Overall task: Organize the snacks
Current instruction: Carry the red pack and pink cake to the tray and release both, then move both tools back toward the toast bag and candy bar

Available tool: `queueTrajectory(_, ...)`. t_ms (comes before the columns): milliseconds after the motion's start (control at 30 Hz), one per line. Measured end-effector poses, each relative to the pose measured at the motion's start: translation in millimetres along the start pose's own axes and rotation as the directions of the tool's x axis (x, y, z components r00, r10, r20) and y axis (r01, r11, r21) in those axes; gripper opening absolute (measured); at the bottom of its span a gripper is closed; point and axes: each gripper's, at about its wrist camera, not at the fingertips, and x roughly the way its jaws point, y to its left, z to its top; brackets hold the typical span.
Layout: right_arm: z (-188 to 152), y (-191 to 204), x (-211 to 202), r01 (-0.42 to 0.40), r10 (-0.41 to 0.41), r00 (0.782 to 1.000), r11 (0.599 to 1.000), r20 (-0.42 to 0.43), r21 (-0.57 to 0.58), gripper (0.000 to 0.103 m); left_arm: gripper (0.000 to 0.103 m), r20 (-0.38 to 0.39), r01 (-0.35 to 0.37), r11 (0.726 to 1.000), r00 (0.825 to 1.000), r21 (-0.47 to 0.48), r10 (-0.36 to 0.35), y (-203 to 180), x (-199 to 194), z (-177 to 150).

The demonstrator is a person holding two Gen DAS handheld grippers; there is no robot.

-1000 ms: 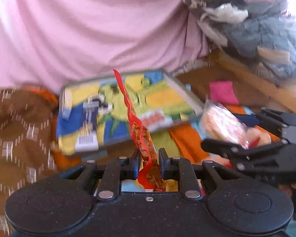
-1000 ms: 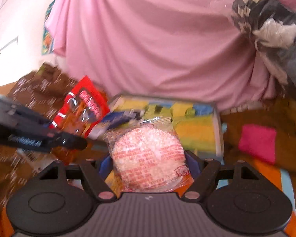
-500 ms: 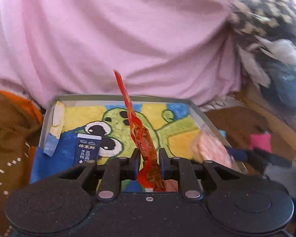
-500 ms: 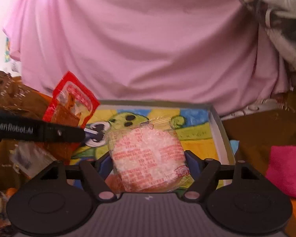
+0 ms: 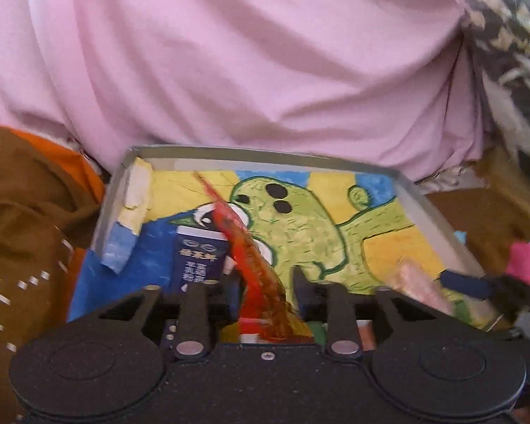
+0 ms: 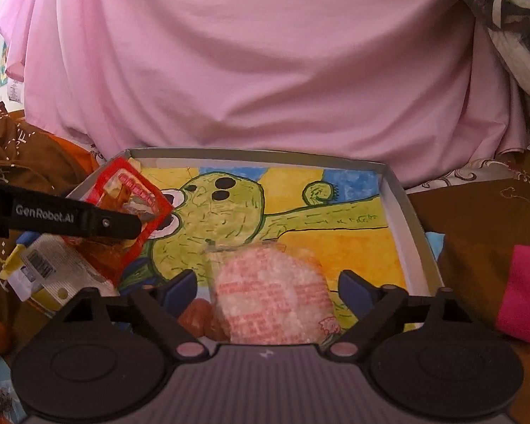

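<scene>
A shallow grey box [image 5: 438, 219] with a green cartoon figure painted inside lies ahead in both views [image 6: 399, 190]. My left gripper [image 5: 265, 275] is open over its near left part. A red snack packet [image 5: 243, 247] leans loose between the spread fingers, next to a blue carton [image 5: 198, 261]. My right gripper [image 6: 266, 279] is open too, and a round pink-and-white cracker packet [image 6: 272, 289] sits blurred between its blue pads with a gap on each side. The right wrist view shows the red packet [image 6: 130, 198] behind a left fingertip [image 6: 88, 219].
A pink sheet [image 6: 265, 70] hangs right behind the box. Brown patterned cloth [image 5: 24, 219] lies to the left, brown cloth and a magenta piece [image 6: 523, 289] to the right. A silver barcoded carton [image 6: 46, 272] sits at the box's near left. Orange-brown round snacks [image 6: 198, 314] lie below the cracker.
Both grippers moved forward over the box and opened. The red packet now leans loose between the left fingers, and the cracker packet has dropped lower between the right pads.
</scene>
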Motion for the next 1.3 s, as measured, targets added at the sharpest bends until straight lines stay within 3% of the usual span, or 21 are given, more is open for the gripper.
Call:
queueTrajectory(67, 0, 1, -5, 0.016, -0.016, 1.000, 1.000, 0.004, -0.007, 0.099, 0.076, 0.013, -0.027, 1.000, 1.000, 0.013, 0.027, -3, -5, -1)
queueTrajectory(100, -1, 1, -8, 0.022, -0.022, 1.000, 1.000, 0.011, -0.007, 0.100, 0.081, 0.023, -0.040, 0.999, 0.999, 0.013, 0.039, -4, -8, -1)
queueTrajectory(367, -1, -4, -45, 0.054, -0.050, 0.995, 0.998, 0.085, -0.043, 0.103, 0.096, 0.063, -0.077, 0.995, 0.995, -0.056, 0.081, -5, -45, -5)
queueTrajectory(567, -5, -8, -81, 0.059, -0.052, 0.993, 0.996, 0.108, -0.062, 0.103, 0.099, 0.091, -0.102, 0.994, 0.990, -0.036, 0.105, -19, -78, -9)
queueTrajectory(967, -42, 10, -172, -0.003, 0.007, 0.986, 1.000, 0.168, -0.023, 0.103, 0.100, 0.087, -0.060, 0.998, 0.994, -0.016, 0.061, -49, -145, -26)
queueTrajectory(1133, -51, 23, -200, -0.049, 0.052, 0.986, 0.999, 0.161, -0.019, 0.103, 0.101, 0.137, -0.017, 0.999, 0.990, -0.045, 0.023, -54, -180, -47)
queueTrajectory(1300, -70, 37, -225, -0.088, 0.089, 0.986, 0.996, 0.140, -0.019, 0.103, 0.102, 0.129, 0.006, 0.997, 0.992, -0.081, 0.004, -50, -209, -76)
